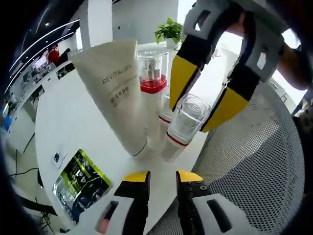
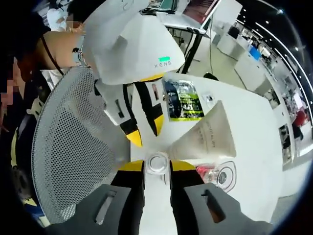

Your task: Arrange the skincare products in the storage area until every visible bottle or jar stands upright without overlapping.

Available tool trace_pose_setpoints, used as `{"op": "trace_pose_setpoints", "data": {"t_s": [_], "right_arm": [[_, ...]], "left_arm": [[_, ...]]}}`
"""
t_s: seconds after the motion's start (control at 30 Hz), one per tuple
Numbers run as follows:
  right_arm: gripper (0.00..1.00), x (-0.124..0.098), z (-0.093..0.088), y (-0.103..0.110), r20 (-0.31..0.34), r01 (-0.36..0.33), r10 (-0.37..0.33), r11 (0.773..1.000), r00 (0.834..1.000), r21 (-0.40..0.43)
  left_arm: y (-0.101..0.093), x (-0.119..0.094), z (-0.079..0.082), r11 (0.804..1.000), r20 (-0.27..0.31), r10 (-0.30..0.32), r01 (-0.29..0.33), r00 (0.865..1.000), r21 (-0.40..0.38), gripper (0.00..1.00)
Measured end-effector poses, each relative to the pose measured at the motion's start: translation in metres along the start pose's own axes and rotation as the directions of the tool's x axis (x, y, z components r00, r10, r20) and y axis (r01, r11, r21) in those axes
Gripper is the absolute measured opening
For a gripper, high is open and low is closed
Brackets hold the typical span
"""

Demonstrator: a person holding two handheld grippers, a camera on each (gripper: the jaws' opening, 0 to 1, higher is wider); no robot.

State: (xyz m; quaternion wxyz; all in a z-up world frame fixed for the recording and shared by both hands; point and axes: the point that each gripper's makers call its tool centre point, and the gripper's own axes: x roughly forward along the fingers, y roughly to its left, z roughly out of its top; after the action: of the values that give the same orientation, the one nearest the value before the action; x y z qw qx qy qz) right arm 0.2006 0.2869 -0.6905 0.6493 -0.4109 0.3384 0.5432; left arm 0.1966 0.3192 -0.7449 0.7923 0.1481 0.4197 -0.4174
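Note:
A white REVITALIFT tube (image 1: 115, 93) stands on its cap on the round white table (image 1: 63, 122). Beside it is a clear-capped bottle with a red collar (image 1: 152, 71), and another small bottle (image 1: 165, 110) is partly hidden behind. My right gripper (image 1: 190, 118) comes in from the upper right, shut on a clear-capped bottle (image 1: 181, 132) near the table edge. In the right gripper view that bottle's cap (image 2: 157, 162) sits between my right gripper's (image 2: 157, 167) yellow tips. The tube (image 2: 208, 139) and red-collared bottle (image 2: 217, 175) lie to its right. My left gripper (image 1: 162, 178) (image 2: 145, 131) hangs open, holding nothing.
A green and black sachet (image 1: 80, 181) (image 2: 182, 100) lies flat on the table near the left gripper. A grey mesh surface (image 1: 259, 161) (image 2: 73, 147) borders the table on one side. A potted plant (image 1: 168, 32) stands at the far edge. A person's arm (image 2: 58, 46) holds the left gripper.

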Motion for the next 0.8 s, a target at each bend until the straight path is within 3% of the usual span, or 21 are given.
{"op": "trace_pose_setpoints", "data": {"t_s": [0.23,0.4,0.8], "right_arm": [[0.17,0.012,-0.006,-0.002,-0.036,-0.017,0.017,1.000,0.999,0.001],[0.17,0.012,-0.005,-0.006,-0.006,-0.027,0.027,0.999,1.000,0.031],[0.18,0.010,-0.007,-0.011,0.000,0.001,-0.001,1.000,1.000,0.015]], "left_arm": [[-0.003,0.002,-0.003,1.000,-0.018,0.001,-0.001,1.000,0.018,0.22],[-0.003,0.002,-0.003,1.000,-0.019,-0.003,0.003,1.000,0.016,0.22],[-0.006,0.003,-0.005,1.000,-0.031,-0.016,0.017,0.999,0.020,0.22]]}}
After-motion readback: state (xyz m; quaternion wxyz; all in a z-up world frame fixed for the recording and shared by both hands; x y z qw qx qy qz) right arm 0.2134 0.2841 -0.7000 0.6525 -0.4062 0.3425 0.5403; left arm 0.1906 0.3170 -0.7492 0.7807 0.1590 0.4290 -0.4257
